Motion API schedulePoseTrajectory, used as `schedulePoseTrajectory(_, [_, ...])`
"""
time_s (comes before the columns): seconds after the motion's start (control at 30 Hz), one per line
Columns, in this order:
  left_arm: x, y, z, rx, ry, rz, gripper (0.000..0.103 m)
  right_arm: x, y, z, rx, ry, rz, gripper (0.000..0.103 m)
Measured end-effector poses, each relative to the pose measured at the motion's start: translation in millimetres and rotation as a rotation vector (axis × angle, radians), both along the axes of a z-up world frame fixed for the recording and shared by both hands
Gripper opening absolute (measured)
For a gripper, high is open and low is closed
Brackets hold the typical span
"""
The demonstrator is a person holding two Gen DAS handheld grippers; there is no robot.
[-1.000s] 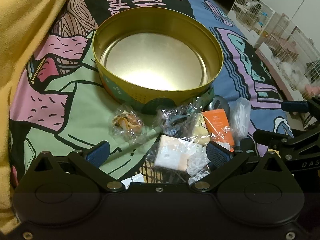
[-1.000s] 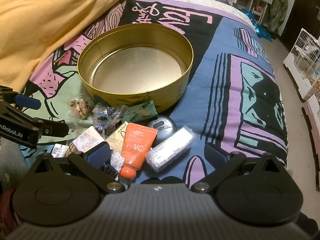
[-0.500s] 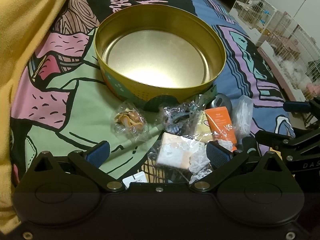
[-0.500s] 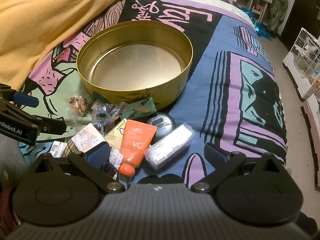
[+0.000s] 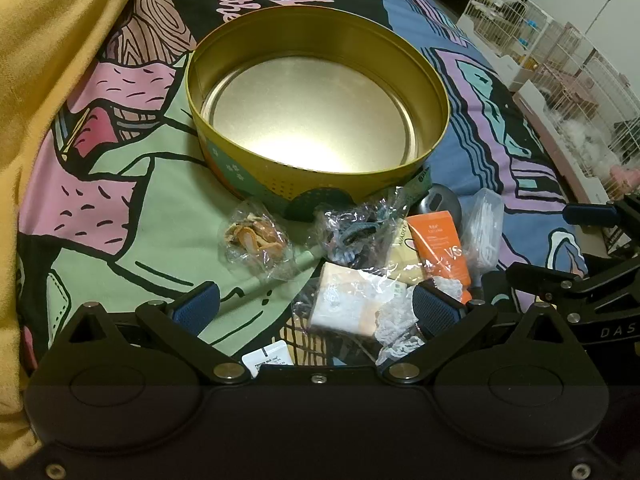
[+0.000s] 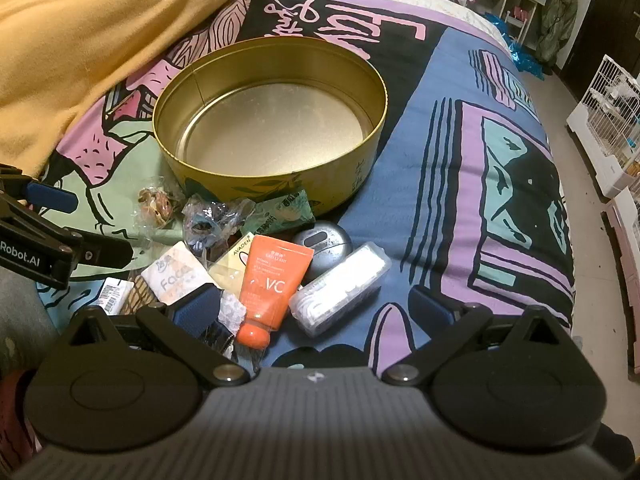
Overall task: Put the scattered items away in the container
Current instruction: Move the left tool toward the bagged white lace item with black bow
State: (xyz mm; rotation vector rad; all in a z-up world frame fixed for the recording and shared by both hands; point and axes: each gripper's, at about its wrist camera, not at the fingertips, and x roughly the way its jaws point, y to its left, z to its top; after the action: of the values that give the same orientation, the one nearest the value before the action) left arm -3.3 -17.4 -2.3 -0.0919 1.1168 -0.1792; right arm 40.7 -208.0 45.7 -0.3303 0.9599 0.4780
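Observation:
A round gold tin (image 5: 320, 176) (image 6: 360, 168) stands empty on the bed. In front of it lie scattered items: a bagged orange trinket (image 5: 254, 238) (image 6: 156, 204), a bagged dark item (image 5: 352, 232) (image 6: 208, 220), a tissue pack (image 5: 348, 300) (image 6: 180, 272), an orange tube (image 5: 440, 244) (image 6: 272, 276), a clear box of cotton swabs (image 5: 484, 232) (image 6: 340, 288), a grey round case (image 6: 324, 240) and a green sachet (image 6: 284, 212). My left gripper (image 5: 316, 308) is open, just short of the tissue pack. My right gripper (image 6: 316, 304) is open over the tube and swab box.
A yellow blanket (image 5: 48, 80) (image 6: 80, 40) lies bunched at the left. The patterned bedspread (image 6: 480, 160) runs to the bed's right edge, with the floor and white wire cages (image 5: 560, 60) beyond. A small white label packet (image 5: 266, 358) lies near my left gripper.
Both grippers have drawn back and risen slightly, so the tin and items sit a little lower and farther in view. Nothing was picked up.

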Motion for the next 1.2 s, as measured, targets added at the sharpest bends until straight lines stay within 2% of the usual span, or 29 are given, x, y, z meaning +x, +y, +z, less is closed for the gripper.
schedulePoseTrajectory(0.6, [0.0,-0.8,1.6,-0.022,-0.002,-0.007,0.102,0.7,0.4,-1.9,-0.009,0.005,0.000,0.103])
schedulePoseTrajectory(1.2, [-0.8,-3.8,0.7,0.010,-0.003,-0.013,0.102,-0.9,0.5,-5.5,-0.027,0.013,0.002,0.103])
